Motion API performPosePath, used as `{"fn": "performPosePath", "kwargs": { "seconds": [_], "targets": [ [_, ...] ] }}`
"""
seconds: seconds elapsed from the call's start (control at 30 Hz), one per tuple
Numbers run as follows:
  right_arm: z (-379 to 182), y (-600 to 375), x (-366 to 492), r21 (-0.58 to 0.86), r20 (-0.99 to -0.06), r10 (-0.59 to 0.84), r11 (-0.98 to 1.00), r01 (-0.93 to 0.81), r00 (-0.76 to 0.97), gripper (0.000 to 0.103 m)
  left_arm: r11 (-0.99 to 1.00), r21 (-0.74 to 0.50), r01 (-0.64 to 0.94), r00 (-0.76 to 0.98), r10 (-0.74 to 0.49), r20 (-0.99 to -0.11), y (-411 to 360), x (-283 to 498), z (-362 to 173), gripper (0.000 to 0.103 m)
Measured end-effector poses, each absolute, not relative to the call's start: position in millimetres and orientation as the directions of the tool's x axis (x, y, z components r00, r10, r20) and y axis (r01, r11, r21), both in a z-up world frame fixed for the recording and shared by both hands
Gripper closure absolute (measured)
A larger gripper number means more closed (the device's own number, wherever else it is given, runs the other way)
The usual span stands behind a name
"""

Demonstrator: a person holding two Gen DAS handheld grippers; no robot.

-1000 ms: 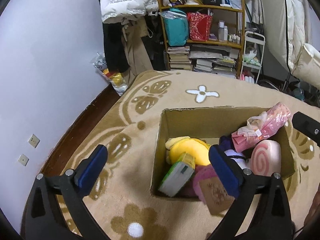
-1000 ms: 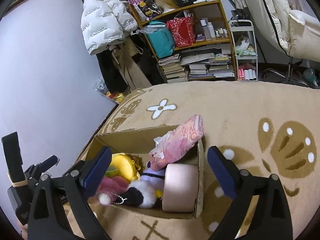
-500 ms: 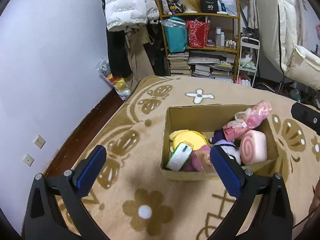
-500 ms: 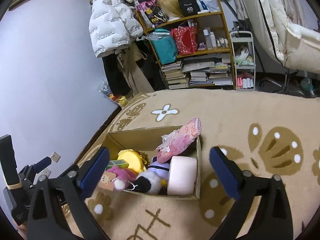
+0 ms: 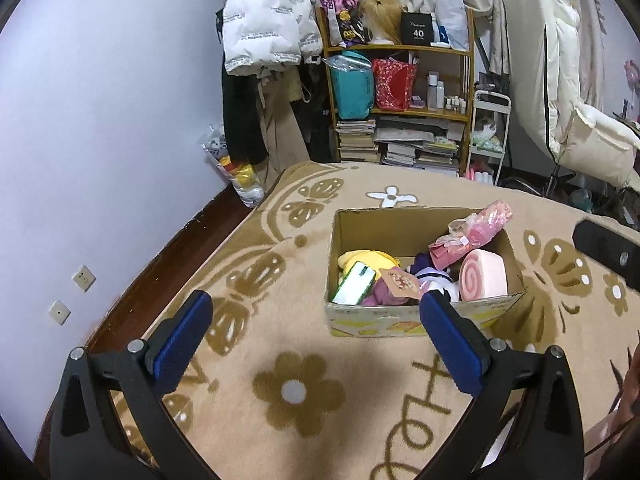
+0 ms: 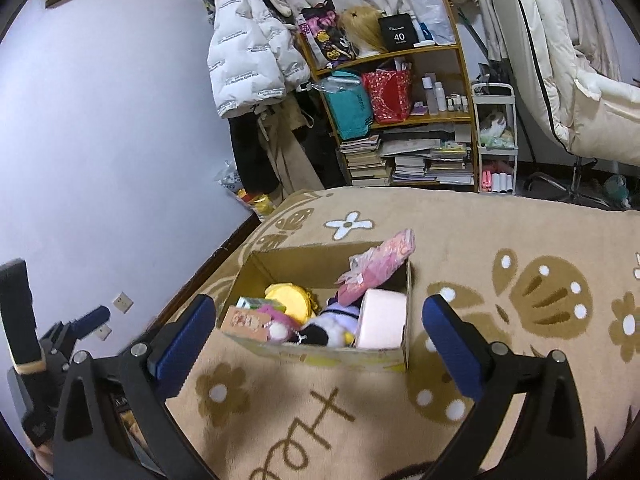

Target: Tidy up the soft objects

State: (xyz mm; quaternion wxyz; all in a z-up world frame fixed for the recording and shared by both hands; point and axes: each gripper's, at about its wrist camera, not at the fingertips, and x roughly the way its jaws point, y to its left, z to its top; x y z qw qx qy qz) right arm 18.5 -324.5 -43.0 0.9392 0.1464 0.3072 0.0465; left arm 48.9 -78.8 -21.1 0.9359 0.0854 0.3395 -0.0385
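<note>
Both my claws hang spread and empty above the patterned rug [image 5: 248, 292]: the left claw [image 5: 312, 336] low in its frame, the right claw [image 6: 316, 340] likewise. The cardboard box [image 5: 376, 324] sits at centre right of the left view, centre of the right view, its long axis running left to right across both frames, open top facing up. Inside lie a yellow plush [image 5: 366, 260], a pink swirl cushion [image 5: 482, 278] and a black-and-white plush [image 6: 320, 330]. A pink wrapped bundle [image 5: 472, 234] leans diagonally, its upper end jutting over the far right corner. I judge the sorting nearly or wholly finished; no soft objects remain loose on the visible rug.
</note>
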Motion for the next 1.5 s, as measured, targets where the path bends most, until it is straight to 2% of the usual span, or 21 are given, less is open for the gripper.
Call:
{"fn": "performPosePath", "kwargs": {
  "seconds": [0.23,0.37,0.53,1.5],
  "targets": [
    [-52.5,-323.6,-9.2,0.312,-0.56,0.174,0.95,0.012,0.81,0.0,0.986,0.104,0.133,0.769,-0.037,-0.638,-66.5,30.7,-19.2,0.001],
    [-59.0,-327.2,-18.8,0.333,-0.554,0.175,0.943,0.024,0.814,0.0,0.98,0.139,0.142,0.776,-0.023,-0.63,-66.7,23.3,-23.5,0.001],
    [-64.4,-325.8,-30.2,0.286,-0.538,0.138,0.958,0.026,0.831,0.0,0.979,0.145,0.144,0.773,-0.02,-0.634,-65.3,20.0,-31.8,0.001],
    [-81.6,-321.0,-35.2,0.229,-0.535,0.095,0.973,0.035,0.84,0.0,0.984,0.101,0.15,0.784,-0.056,-0.619,-61.8,19.2,-46.6,0.001]
  ]
}}
